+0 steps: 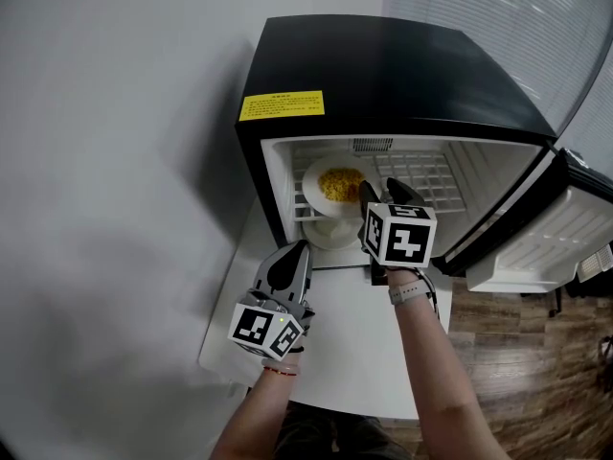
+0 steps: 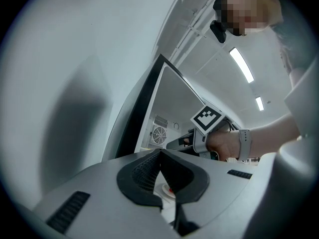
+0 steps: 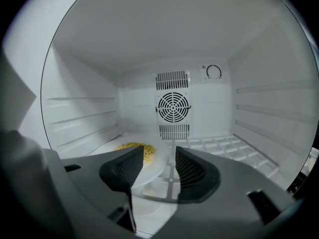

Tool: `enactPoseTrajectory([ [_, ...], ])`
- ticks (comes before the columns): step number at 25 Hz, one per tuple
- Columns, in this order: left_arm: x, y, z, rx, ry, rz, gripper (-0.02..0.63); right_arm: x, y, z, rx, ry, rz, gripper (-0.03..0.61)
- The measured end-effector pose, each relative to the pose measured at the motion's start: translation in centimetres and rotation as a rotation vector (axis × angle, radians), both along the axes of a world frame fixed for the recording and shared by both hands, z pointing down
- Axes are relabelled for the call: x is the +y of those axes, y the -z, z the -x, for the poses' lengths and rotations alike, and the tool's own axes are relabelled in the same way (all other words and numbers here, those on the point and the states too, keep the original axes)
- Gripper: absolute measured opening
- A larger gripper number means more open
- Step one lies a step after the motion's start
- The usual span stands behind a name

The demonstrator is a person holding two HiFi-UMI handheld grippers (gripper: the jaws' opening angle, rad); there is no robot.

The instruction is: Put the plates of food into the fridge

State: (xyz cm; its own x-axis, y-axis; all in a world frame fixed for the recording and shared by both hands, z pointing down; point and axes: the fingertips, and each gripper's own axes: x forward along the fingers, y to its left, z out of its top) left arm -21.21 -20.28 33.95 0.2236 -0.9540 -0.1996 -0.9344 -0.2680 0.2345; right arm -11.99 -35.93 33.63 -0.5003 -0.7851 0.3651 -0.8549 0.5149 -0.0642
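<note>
Right gripper view | your right gripper (image 3: 159,158) fingers apart around the rim of the white round plate of yellow food (image 3: 152,168) | plate sits on the white wire fridge shelf (image 3: 224,148), so no grip needed | left gripper (image 2: 160,153) fingers closed, empty

Left gripper (image 1: 304,246) held low, jaws seemingly together; right gripper (image 1: 383,190) reaches forward with jaws apart.

The plate (image 1: 330,182) lies left on the shelf (image 1: 426,172) in the fridge (image 1: 383,75) (a fan (image 3: 173,106) at the back behind it). The door (image 1: 536,242) stands to the right. The right gripper (image 1: 383,191) is inside, at the plate's right rim; the left gripper (image 1: 299,249) is over the table (image 1: 354,362) before the fridge.
</note>
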Motion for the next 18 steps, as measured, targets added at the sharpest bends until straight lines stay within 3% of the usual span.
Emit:
enactPoseTrajectory([
  [8,1.0,0.1,1.0,-0.016,0.015,0.005,0.006,2.2,3.0,-1.2,-0.069,0.041,-0.104,0.178],
  [18,3.6,1.5,1.2,-0.05,0.015,0.002,0.006,7.8,3.4,-4.6,-0.172,0.112,-0.097,0.178],
])
